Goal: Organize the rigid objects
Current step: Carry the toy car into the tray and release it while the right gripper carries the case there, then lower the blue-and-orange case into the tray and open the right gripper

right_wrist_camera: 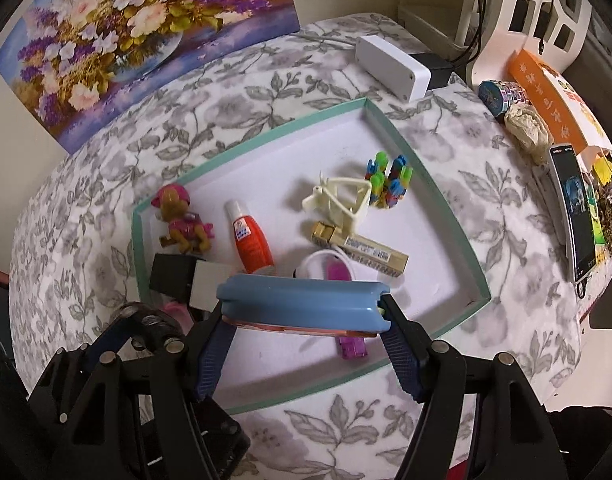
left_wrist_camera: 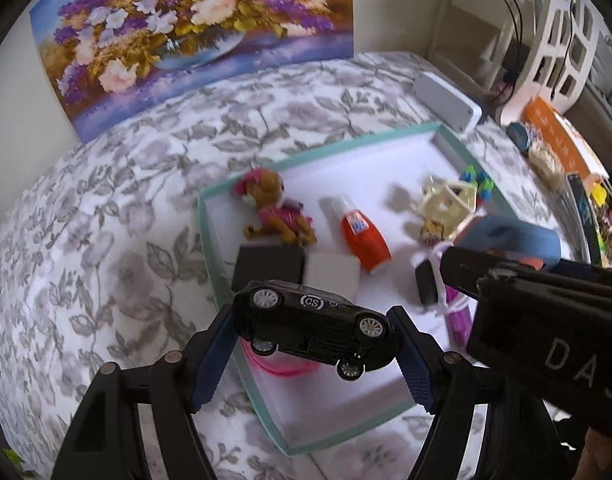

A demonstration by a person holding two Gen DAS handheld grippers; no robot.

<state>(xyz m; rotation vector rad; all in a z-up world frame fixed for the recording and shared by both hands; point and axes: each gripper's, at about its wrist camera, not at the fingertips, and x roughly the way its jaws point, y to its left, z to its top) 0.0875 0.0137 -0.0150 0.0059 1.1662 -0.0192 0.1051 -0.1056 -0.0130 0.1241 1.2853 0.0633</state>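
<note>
My left gripper [left_wrist_camera: 312, 344] is shut on a black toy car [left_wrist_camera: 312, 326], held tilted above the near left corner of a white tray with a teal rim [left_wrist_camera: 203, 216]. My right gripper [right_wrist_camera: 306, 316] is shut on a blue and orange oblong case [right_wrist_camera: 301, 306], held over the tray's [right_wrist_camera: 442, 196] near side; the same case [left_wrist_camera: 510, 236] shows at the right of the left wrist view. Inside the tray lie a plush dog in pink [right_wrist_camera: 181, 222], an orange bottle [right_wrist_camera: 249, 240], a cream plastic frame [right_wrist_camera: 342, 200], colourful clips [right_wrist_camera: 388, 182], a gold bar box [right_wrist_camera: 362, 246] and a black box [right_wrist_camera: 171, 274].
The tray rests on a grey leaf-patterned cloth [right_wrist_camera: 85, 208]. A flower painting [right_wrist_camera: 125, 36] leans at the back. A white box [right_wrist_camera: 390, 66] sits behind the tray. At the right edge lie a phone [right_wrist_camera: 574, 208], an orange box [right_wrist_camera: 550, 96] and a tape roll [right_wrist_camera: 492, 98].
</note>
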